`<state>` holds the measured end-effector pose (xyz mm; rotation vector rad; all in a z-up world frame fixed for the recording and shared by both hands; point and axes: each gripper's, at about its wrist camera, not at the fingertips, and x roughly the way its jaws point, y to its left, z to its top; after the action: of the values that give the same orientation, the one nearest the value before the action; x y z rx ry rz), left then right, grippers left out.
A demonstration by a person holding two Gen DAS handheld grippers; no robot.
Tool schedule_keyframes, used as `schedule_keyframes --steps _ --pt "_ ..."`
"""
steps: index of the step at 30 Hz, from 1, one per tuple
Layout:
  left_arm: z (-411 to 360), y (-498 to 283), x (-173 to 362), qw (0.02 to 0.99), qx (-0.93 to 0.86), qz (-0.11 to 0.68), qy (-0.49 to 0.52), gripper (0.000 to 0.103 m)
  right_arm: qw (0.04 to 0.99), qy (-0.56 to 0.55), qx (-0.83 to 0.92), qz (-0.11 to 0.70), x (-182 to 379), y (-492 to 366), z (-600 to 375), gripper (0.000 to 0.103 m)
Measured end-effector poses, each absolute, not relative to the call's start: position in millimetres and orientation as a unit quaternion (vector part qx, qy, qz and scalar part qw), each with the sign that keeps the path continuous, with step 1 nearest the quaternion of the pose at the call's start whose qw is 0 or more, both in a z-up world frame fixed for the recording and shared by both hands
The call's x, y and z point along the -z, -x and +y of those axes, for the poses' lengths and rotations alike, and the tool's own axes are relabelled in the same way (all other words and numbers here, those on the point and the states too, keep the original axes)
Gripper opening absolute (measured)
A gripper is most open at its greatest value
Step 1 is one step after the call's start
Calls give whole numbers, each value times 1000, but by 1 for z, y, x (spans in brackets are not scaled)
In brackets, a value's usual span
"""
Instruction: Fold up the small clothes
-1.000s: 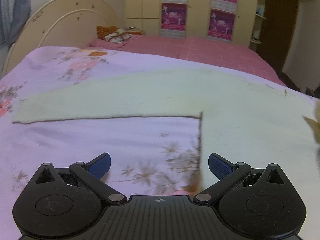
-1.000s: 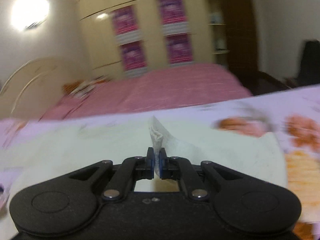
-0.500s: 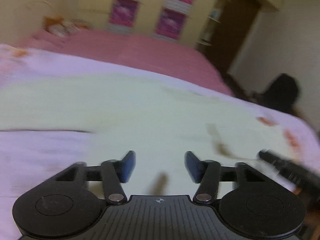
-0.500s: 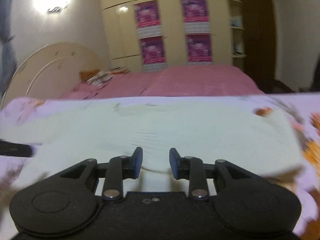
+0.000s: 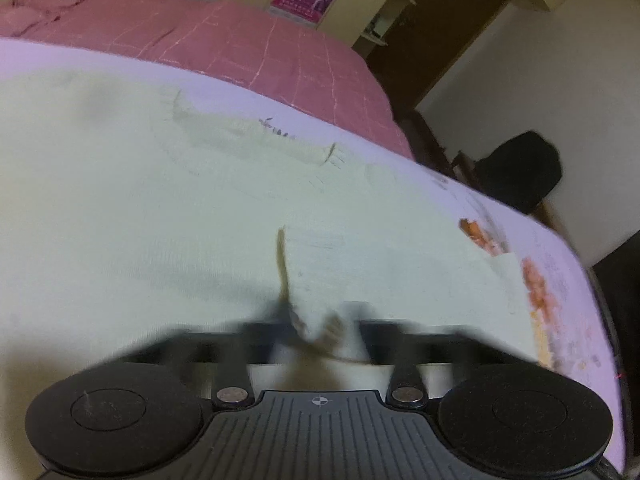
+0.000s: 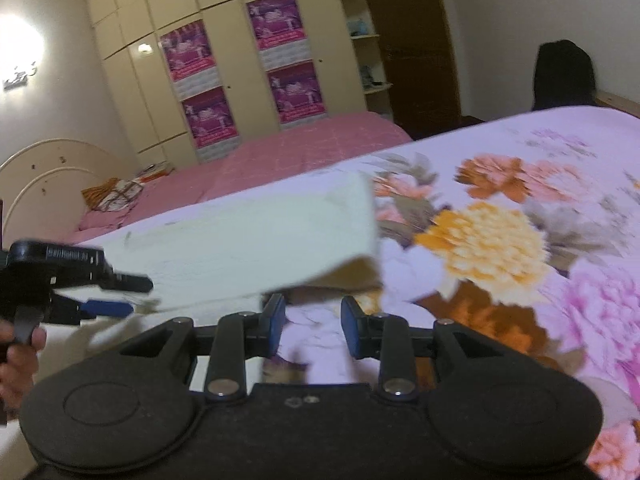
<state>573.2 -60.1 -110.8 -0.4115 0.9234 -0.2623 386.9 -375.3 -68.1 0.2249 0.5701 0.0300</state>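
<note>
A cream garment [image 5: 160, 200] lies spread on the lilac floral bedsheet [image 5: 560, 280]. In the left wrist view my left gripper [image 5: 316, 328] is blurred, and its fingers have come together on a raised fold of the cloth. The right wrist view shows the garment [image 6: 240, 240] with its right edge lifted off the sheet. My left gripper [image 6: 140, 294] clamps its near left corner there, a hand [image 6: 16, 352] behind it. My right gripper [image 6: 314, 322] stands open just before the lifted edge. Nothing lies between its blue pads [image 6: 276, 320].
A pink bed [image 5: 240, 40] runs along the far side, with a small pile of cloths [image 6: 112, 196] by the cream headboard [image 6: 48, 176]. Behind stand wardrobes with magenta posters [image 6: 280, 40]. A black chair [image 5: 520, 172] stands to the right.
My left gripper swung right across the garment and went from wide open to shut on a fold. My right gripper let go of the pinched cloth, opened and moved right.
</note>
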Motion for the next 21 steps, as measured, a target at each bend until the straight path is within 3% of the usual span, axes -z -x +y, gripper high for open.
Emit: schedule_keyframes --steps 7,21 --pt "-13 -567 86 900 92 379 197 3 950 -128 -13 286 72 -397 -382 32" --pt "75 -565 94 909 11 371 191 3 937 -146 -49 314 89 -439 -357 36"
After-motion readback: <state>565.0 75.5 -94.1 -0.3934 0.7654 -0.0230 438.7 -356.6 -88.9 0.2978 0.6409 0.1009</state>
